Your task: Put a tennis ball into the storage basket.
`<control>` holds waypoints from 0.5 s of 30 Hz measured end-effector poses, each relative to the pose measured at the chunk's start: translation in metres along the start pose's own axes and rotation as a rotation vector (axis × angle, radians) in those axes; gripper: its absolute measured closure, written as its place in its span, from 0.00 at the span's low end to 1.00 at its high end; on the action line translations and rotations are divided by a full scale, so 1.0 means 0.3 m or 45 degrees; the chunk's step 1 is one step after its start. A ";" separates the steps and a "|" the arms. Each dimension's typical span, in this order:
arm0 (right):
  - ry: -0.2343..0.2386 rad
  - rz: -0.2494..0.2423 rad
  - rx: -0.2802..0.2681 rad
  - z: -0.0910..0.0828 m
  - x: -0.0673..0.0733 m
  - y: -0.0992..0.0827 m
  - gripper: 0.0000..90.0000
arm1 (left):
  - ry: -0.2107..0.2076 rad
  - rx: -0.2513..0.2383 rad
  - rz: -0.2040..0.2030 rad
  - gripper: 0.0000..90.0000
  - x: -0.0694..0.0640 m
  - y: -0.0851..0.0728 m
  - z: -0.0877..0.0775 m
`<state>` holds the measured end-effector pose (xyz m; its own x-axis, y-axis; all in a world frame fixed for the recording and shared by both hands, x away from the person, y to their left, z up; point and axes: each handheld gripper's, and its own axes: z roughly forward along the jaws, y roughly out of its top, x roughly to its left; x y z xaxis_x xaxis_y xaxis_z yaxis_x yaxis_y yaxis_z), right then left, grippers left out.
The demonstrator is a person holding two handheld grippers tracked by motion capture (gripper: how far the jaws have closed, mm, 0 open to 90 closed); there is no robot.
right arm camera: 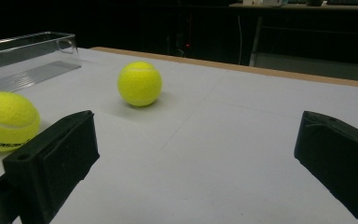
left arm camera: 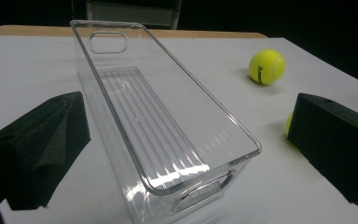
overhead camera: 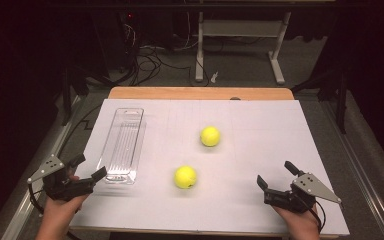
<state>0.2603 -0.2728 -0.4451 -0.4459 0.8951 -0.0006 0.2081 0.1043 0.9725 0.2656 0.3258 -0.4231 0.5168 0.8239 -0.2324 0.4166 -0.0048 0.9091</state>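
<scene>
Left gripper [overhead camera: 89, 167]: held at the near left corner of the table, jaws spread apart with nothing between them; its front jaw tip sits just beside the near end of the bin.
Right gripper [overhead camera: 275, 173]: held at the near right of the table, jaws wide apart and empty, well apart from both balls.
Clear bin [overhead camera: 123, 145]: a transparent plastic tray on the left part of the white sheet [overhead camera: 280, 135], open side up, nothing inside; ribbed floor and a handle cut-out at each short end.
Bin axis: long axis runs from the near edge toward the far edge of the table, leaning slightly rightward at the far end; one short end faces the left gripper.
Near ball [overhead camera: 185, 177]: yellow tennis ball, right of the bin's near end, between the two grippers but apart from both.
Far ball [overhead camera: 210, 136]: yellow tennis ball farther back near the table's middle, apart from the bin.
In the way: in the left gripper view the bin [left arm camera: 168, 135] lies straight between the jaws; in the right gripper view the near ball [right arm camera: 7, 120] sits just behind the left jaw.
Surroundings: wooden table edge [overhead camera: 200, 93] at the far side, dark floor with cables beyond.
</scene>
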 end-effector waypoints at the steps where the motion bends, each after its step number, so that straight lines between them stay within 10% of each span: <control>1: 0.000 -0.001 0.006 0.001 0.001 0.000 0.00 | 0.001 0.001 -0.003 0.00 0.000 -0.001 -0.001; 15: 0.018 0.007 0.001 0.006 0.005 -0.002 0.00 | 0.101 0.162 -0.003 0.00 -0.017 -0.027 -0.015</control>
<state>0.2610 -0.2709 -0.4461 -0.4569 0.8895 0.0081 0.2114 0.0998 0.9723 0.2562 0.3242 -0.4279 0.4569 0.8663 -0.2017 0.5118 -0.0705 0.8562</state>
